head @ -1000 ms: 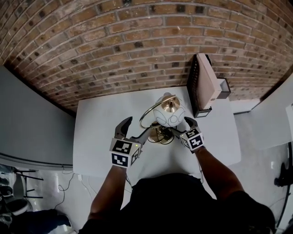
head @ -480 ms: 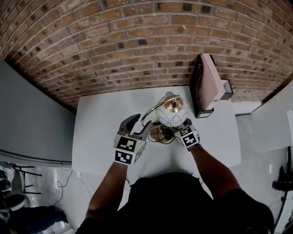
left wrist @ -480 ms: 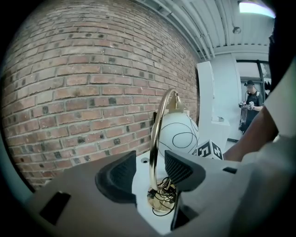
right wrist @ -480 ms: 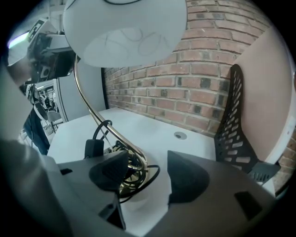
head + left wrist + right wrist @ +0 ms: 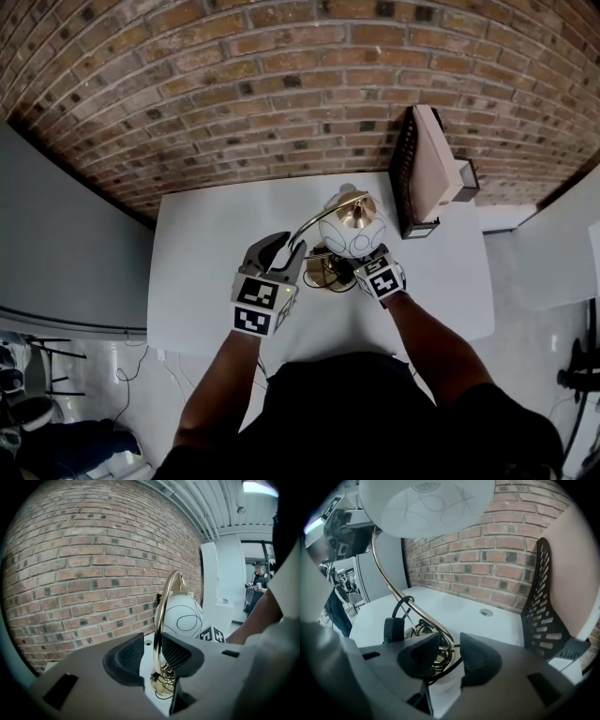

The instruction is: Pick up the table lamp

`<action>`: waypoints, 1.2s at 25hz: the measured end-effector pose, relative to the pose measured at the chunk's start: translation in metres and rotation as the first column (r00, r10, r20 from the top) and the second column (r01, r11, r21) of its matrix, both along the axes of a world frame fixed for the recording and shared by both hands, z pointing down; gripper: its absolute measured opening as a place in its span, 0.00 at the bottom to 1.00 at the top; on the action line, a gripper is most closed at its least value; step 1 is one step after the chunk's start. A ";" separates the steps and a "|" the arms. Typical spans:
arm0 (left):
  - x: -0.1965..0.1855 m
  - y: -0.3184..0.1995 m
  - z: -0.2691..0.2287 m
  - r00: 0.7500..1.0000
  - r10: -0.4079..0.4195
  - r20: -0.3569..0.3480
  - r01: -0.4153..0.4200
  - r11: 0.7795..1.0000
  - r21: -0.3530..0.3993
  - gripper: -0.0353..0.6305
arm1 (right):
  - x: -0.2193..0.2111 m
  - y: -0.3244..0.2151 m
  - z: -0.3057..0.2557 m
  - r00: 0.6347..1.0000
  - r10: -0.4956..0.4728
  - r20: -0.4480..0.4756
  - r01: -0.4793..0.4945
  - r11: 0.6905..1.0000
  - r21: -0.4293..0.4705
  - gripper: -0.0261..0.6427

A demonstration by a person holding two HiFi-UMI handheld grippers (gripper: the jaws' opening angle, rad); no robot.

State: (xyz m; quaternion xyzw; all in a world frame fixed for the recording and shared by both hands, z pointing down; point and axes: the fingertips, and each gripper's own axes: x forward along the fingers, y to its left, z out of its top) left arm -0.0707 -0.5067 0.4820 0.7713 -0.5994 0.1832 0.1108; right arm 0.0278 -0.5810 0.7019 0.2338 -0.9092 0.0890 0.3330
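The table lamp stands on the white table (image 5: 202,272). It has a white globe shade (image 5: 349,234) with thin line markings, a curved brass arm (image 5: 314,225) and a brass base (image 5: 326,274) wrapped in black cord. My left gripper (image 5: 284,251) straddles the brass arm (image 5: 161,611). Its jaws are closing, with a gap still showing on the left side of the arm. My right gripper (image 5: 361,265) reaches in under the globe (image 5: 426,501). Its jaws are closing around the low curve of the arm by the base (image 5: 426,641), without a clear pinch.
A black perforated stand (image 5: 401,178) holding a beige panel (image 5: 429,159) stands at the table's right rear, close to the right gripper (image 5: 450,656). The brick wall (image 5: 234,84) runs behind the table. A cable hole (image 5: 486,612) sits in the tabletop. A person (image 5: 259,578) stands far off.
Both pairs of jaws have narrowed around the lamp. The right gripper has slid in and down under the globe toward the base. The left gripper has stayed by the brass arm.
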 end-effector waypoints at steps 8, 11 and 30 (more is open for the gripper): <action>0.000 -0.002 0.001 1.000 -0.007 0.004 0.007 1.000 -0.006 0.17 | -0.003 0.002 0.000 1.000 0.001 -0.004 -0.001 1.000 -0.003 0.15; 0.000 -0.002 0.000 1.000 -0.008 0.004 0.008 1.000 -0.002 0.16 | -0.004 0.002 0.000 1.000 0.000 -0.004 0.001 1.000 0.005 0.15; 0.005 -0.002 0.001 1.000 0.013 -0.013 -0.013 1.000 -0.007 0.09 | -0.005 0.001 0.003 0.999 -0.026 -0.023 0.027 0.999 0.030 0.12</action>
